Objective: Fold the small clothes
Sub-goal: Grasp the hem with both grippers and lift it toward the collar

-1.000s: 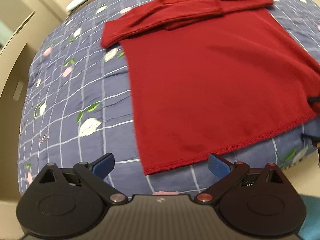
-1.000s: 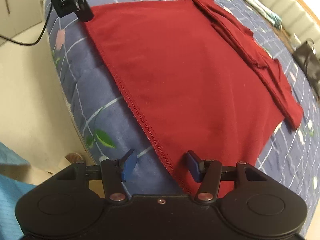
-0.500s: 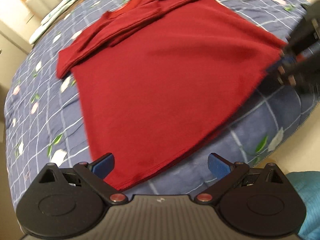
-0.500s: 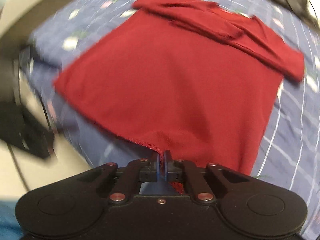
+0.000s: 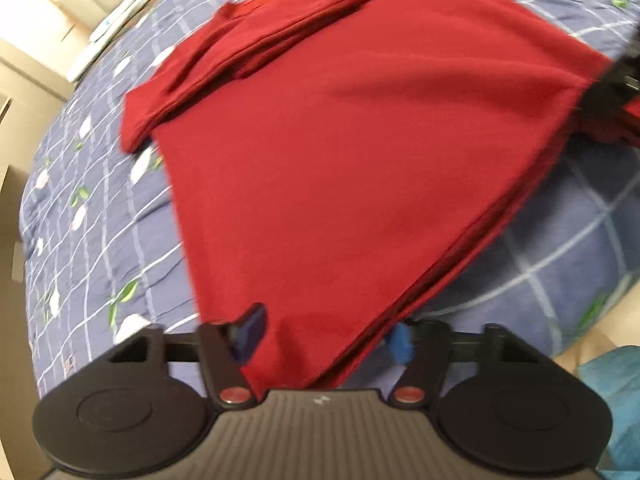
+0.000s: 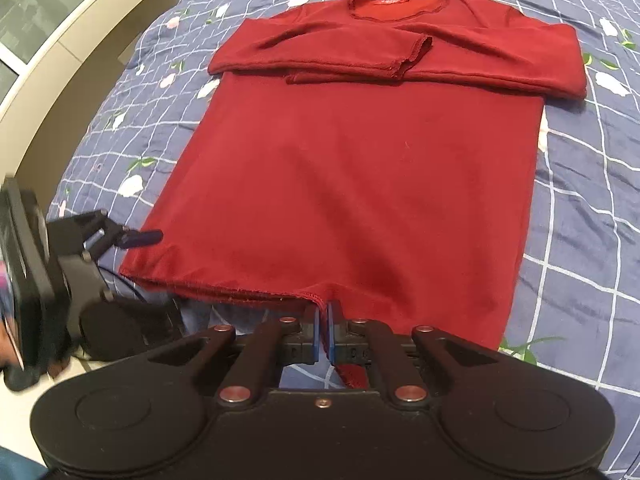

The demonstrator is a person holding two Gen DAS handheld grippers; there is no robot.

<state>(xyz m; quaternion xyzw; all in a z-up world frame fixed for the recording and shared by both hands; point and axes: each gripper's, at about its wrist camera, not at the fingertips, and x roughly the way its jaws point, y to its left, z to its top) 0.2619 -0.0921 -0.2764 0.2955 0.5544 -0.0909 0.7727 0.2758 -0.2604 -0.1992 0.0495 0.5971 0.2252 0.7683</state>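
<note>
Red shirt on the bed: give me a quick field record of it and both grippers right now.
garment: red long-sleeved shirt, flat on blue floral quilt
sleeves: both folded across the chest
collar: at the far end
right gripper: shut on the hem
left gripper: open, straddling the shirt's near left corner, not yet clamped
fold of body: not yet done

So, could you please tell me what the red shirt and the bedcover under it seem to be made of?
The red shirt looks like a soft matte knit, likely cotton jersey: it drapes limply and shows stitched hems. The bedcover looks like quilted woven cotton, matte and puckered, with a printed grid and flowers. Neither fibre is certain.
</note>
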